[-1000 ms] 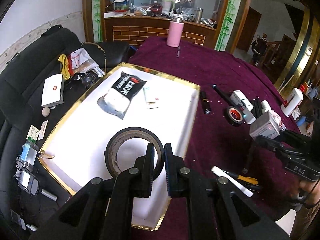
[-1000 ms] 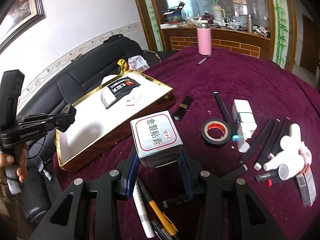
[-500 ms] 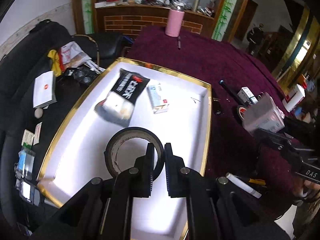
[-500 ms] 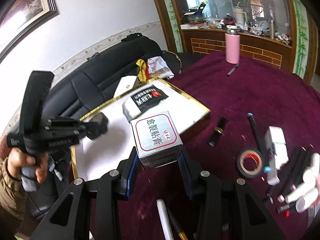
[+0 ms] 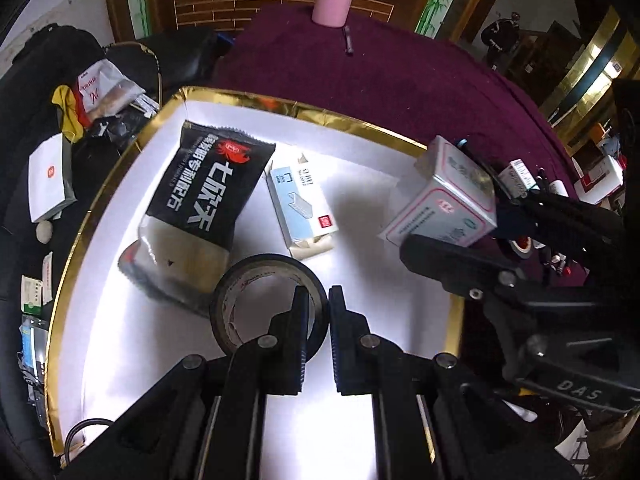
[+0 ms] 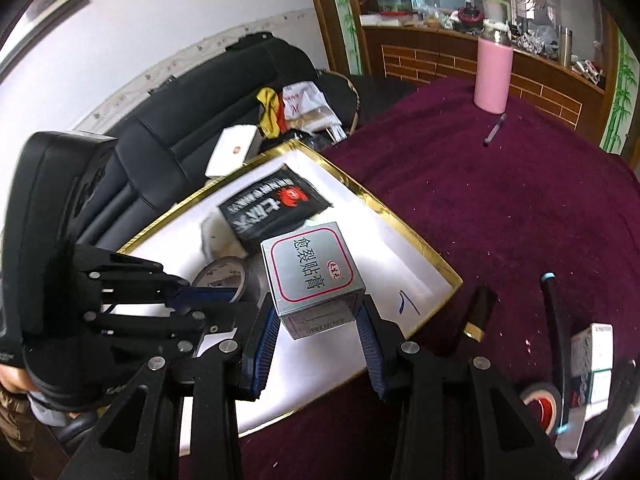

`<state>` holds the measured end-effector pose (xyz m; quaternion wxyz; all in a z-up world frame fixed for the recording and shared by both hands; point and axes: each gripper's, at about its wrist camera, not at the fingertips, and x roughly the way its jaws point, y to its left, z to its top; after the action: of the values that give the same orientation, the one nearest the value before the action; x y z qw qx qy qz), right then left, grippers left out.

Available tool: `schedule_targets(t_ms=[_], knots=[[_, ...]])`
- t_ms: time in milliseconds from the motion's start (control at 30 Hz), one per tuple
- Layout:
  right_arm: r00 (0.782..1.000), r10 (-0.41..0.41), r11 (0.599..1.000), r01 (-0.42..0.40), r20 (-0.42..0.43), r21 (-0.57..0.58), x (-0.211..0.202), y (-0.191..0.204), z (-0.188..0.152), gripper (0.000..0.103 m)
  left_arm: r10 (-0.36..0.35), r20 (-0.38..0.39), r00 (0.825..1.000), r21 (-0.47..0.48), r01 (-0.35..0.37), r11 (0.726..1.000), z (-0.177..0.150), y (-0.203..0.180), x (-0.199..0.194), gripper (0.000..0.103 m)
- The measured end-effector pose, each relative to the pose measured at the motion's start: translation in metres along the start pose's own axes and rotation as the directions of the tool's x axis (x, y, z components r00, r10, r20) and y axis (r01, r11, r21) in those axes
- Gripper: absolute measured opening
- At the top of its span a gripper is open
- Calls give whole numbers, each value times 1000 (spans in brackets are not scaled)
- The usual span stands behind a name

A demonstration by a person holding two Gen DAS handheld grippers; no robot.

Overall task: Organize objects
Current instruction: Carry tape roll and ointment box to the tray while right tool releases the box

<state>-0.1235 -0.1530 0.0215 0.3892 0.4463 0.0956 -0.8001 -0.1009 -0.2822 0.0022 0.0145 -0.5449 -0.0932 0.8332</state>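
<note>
Two things are in my grip at once, both carried above the gold-rimmed tray [image 5: 400,133]. My left hand-held gripper [image 5: 318,312] is clamped on the wall of a black tape roll [image 5: 266,300], one finger inside the ring and one outside, so the roll hangs just off the fingertips with its open face turned up and to the left. My right hand-held gripper [image 6: 318,320] is closed on a silver carton with a red-bordered label [image 6: 312,276], its pads pressing the two side faces and the label facing up.

Taking the tray as my landmark: the roll sits over its near middle, just this side of the black snack packet [image 5: 208,192] and the pale blue staple box [image 5: 302,200] already lying on the white floor. The carton is over the tray's right rim, beside the roll.

I judge the coming move to be a set-down, and it turns on free floor. Bare white lies straight below and toward me from the roll, and right of the staple box below the carton. The left hand is deeper over the tray; the right must travel inward past the rim. The two tools crowd each other there, which I would watch.
</note>
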Motion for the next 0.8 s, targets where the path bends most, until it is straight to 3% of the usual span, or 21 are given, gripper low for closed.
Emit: schedule_targets(t_ms=[233, 633, 800], knots=[[999, -27, 1000, 27, -44, -10, 25, -8, 3, 43, 21, -8, 1000, -17, -21, 1000, 8, 12, 18, 9], [997, -72, 997, 71, -38, -23, 40, -11, 14, 43, 78, 49, 996, -31, -77, 997, 14, 14, 22, 10], [995, -95, 995, 94, -26, -19, 41, -10, 14, 43, 61, 84, 995, -74, -55, 996, 12, 18, 21, 10]])
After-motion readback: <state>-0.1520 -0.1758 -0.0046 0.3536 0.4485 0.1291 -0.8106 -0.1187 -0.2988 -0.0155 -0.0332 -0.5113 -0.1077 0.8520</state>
